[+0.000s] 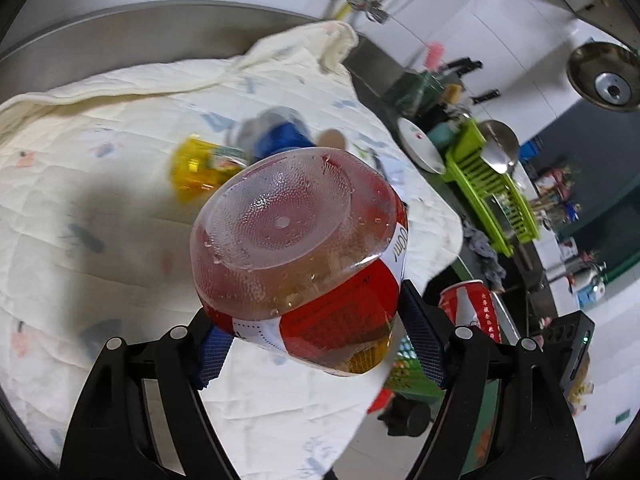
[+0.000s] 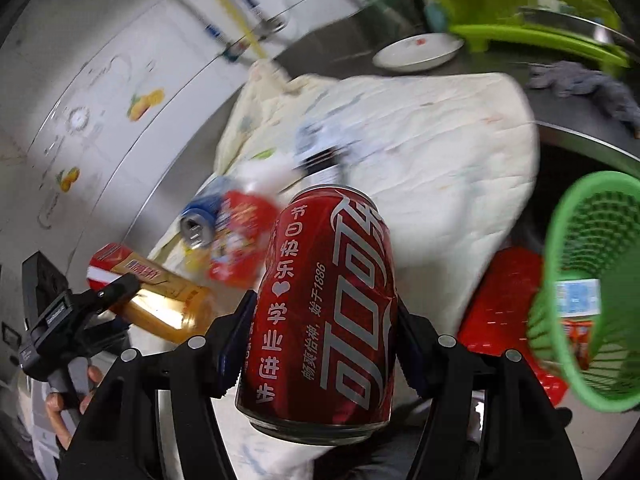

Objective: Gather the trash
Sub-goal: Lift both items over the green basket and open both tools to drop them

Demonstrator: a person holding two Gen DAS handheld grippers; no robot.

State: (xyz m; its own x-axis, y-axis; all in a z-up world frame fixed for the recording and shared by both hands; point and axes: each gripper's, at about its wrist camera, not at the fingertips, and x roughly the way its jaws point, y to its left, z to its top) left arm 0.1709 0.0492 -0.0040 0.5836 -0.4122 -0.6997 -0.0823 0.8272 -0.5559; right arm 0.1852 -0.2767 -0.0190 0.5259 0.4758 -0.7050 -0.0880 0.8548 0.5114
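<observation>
So, both hands loaded at once. Going left to right: the left gripper (image 1: 312, 344) is clamped on a plastic bottle (image 1: 300, 256), red label, some amber liquid left inside, its base turned toward the left wrist cam. It's lifted clear of the quilted cloth (image 1: 100, 184) that covers the steel counter. The right gripper (image 2: 320, 344) is squeezed tight on a red cola can (image 2: 324, 312), also up off the cloth; the can shows a dent where the pads bite.

Step in hand, as I read it: carry phase. Two pieces picked, neither dropped yet. The green basket (image 2: 560, 336) sits off to the right, below the counter edge, tilted in the right wrist view, w/ some wrappers already inside. Next move prob. calls for swinging the can over the basket mouth first, since it's nearer, then letting the fingers spread; the bottle has to cross farther. It's part full, so heavier and liable to slip if it swings.

Count, approx. since it's blurry:
- bottles: 1 held, plus 1 yellow bottle (image 1: 200, 168) lying on the cloth
- cans: 1 held, 1 blue can (image 2: 198, 222) on its side
- red snack wrapper (image 2: 240, 240): 1, next to the blue can
- white crumpled stuff further back: can't tell how many pcs
- baskets: 1
- white plate (image 2: 416, 54) beside a green dish rack (image 2: 532, 12): 1 each, not trash.
</observation>
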